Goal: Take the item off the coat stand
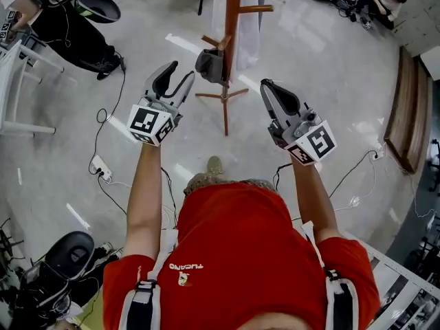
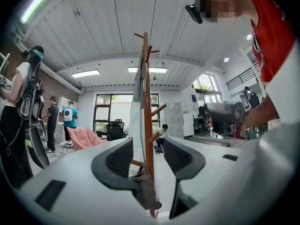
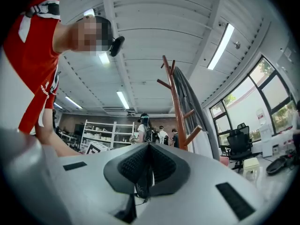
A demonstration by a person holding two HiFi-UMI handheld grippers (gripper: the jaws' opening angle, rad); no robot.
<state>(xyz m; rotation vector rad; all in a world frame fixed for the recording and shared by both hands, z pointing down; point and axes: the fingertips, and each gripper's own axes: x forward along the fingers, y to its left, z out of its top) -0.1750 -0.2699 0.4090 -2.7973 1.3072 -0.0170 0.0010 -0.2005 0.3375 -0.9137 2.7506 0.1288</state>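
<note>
While you stand facing the wooden coat stand (image 1: 232,19), your left tool (image 1: 180,73) is raised toward it with its jaws apart and nothing pressed between the pads. The grey item (image 1: 208,66) hangs low on the stand, at a short peg (image 1: 214,41) on the left side of the pole. In the head view it is just beside the tips of that tool but apart from them. In the left gripper view the left tool (image 2: 147,149) frames the pole of the coat stand (image 2: 146,102) in the gap between its jaws. The grey item (image 2: 146,193) shows at the bottom of that gap; whether a pad touches it there, you cannot tell. A white garment (image 1: 249,36) hangs higher on the stand. Your right tool (image 1: 267,88) is held up to the right of the stand, apart from it. In the right gripper view the right tool (image 3: 149,146) has its pads closed against each other, with the coat stand (image 3: 177,102) off to the right behind them. The stand's legs rest on the pale floor (image 1: 323,53).
</note>
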